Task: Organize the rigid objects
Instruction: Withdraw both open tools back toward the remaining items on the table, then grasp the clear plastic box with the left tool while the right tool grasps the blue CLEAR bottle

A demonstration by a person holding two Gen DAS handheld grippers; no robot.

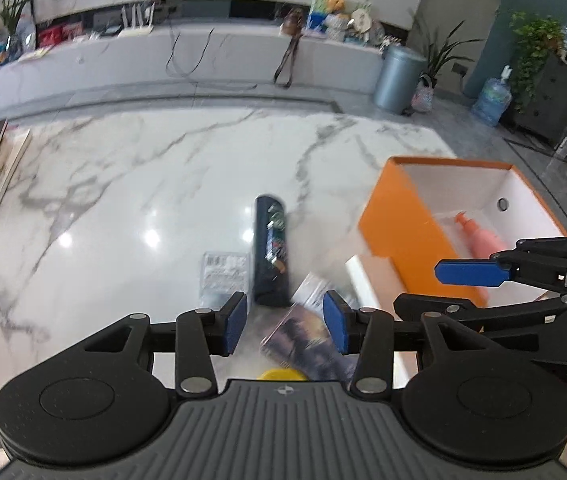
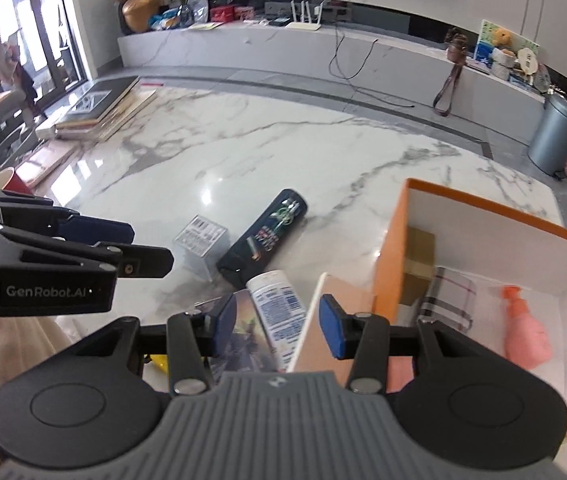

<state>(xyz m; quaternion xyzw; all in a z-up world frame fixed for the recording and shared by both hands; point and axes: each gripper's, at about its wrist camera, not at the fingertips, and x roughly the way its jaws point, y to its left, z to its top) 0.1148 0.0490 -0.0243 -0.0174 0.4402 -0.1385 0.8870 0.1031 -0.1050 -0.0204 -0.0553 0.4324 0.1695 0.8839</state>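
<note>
Both the left gripper (image 1: pixel 285 322) and right gripper (image 2: pixel 277 326) hover part-open and empty over a dark can (image 2: pixel 261 242) and white tube (image 2: pixel 277 308) lying beside the orange box (image 2: pixel 387 264), presumably their destination.

One orange box (image 2: pixel 387 256), one pink bottle (image 2: pixel 525 336), one dark can (image 2: pixel 263 240), two hand-held grippers (image 1: pixel 285 322)
</note>
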